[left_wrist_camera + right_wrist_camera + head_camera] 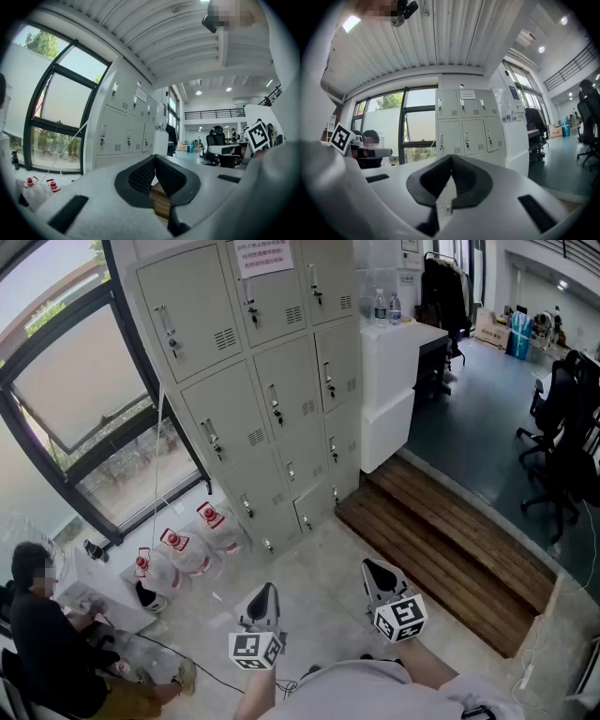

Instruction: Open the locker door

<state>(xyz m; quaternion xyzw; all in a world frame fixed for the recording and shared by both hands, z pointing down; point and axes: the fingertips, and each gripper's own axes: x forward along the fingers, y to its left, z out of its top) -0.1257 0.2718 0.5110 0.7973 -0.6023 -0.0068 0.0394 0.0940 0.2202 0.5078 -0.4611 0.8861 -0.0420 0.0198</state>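
Bare concrete floor (323, 563) lies open up to the grey metal locker bank (272, 362). Clear plastic bags with red caps (192, 554) crowd its left foot; a brown wooden step (441, 559) borders its right.

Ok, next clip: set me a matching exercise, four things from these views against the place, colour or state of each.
Things:
1. lockers
2. bottles
3. wooden step
4. right gripper

Descriptions:
A. jaws together, nothing between them
B. standing on the white counter
C. brown planks on the floor
D. doors all shut

Pairs: 1-D, 2-B, 3-C, 4-A.
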